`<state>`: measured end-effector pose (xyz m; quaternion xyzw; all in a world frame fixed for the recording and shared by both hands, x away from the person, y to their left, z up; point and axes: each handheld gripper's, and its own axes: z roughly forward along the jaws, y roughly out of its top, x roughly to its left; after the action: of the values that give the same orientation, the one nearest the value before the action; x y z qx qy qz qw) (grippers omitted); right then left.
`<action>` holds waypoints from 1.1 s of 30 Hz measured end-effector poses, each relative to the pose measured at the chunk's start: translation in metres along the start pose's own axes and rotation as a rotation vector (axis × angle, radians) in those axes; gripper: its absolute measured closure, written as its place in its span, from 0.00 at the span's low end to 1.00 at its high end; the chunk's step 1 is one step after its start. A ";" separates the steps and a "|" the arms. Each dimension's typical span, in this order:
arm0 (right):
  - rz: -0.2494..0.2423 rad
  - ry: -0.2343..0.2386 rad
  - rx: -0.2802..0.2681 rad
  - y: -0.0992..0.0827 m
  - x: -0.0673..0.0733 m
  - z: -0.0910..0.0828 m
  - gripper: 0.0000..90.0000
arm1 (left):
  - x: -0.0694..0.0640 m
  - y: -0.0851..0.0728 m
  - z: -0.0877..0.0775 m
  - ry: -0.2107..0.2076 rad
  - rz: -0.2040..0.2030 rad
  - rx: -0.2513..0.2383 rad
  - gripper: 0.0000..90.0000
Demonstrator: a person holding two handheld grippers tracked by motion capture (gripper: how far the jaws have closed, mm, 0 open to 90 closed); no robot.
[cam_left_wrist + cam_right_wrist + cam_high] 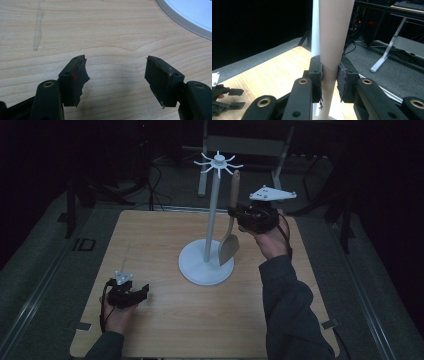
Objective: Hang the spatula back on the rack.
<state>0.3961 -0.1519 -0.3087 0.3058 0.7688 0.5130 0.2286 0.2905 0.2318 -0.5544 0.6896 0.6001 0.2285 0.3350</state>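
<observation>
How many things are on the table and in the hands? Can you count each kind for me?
White stand with hooks: 1
Wooden spatula: 1
Black tools, the left tool and the right tool: 2
Total: 4

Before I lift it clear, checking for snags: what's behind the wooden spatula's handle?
The white stand's pole rises right behind the spatula; the handle covers the hook above.

One wooden spatula (229, 242), one white hook stand (206, 262), one table (150, 235) — two tools: left (142, 292), right (233, 212).
</observation>
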 end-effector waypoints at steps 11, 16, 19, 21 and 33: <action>0.001 0.005 0.011 0.003 0.002 0.008 0.83 | 0.000 0.000 0.000 0.000 -0.002 0.000 0.38; 0.000 0.001 0.017 0.002 0.003 0.012 0.83 | 0.000 0.000 0.000 0.000 0.000 -0.001 0.38; 0.004 0.002 0.021 0.002 0.003 0.014 0.83 | 0.000 0.000 0.000 0.000 0.000 0.001 0.38; 0.004 0.001 0.020 0.002 0.003 0.015 0.83 | 0.000 0.000 0.000 -0.001 0.000 -0.001 0.38; 0.009 0.003 0.002 0.001 0.003 0.016 0.76 | 0.000 0.000 0.000 -0.001 0.000 0.000 0.38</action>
<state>0.4047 -0.1393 -0.3137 0.3088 0.7684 0.5135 0.2249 0.2905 0.2316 -0.5545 0.6896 0.6001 0.2282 0.3352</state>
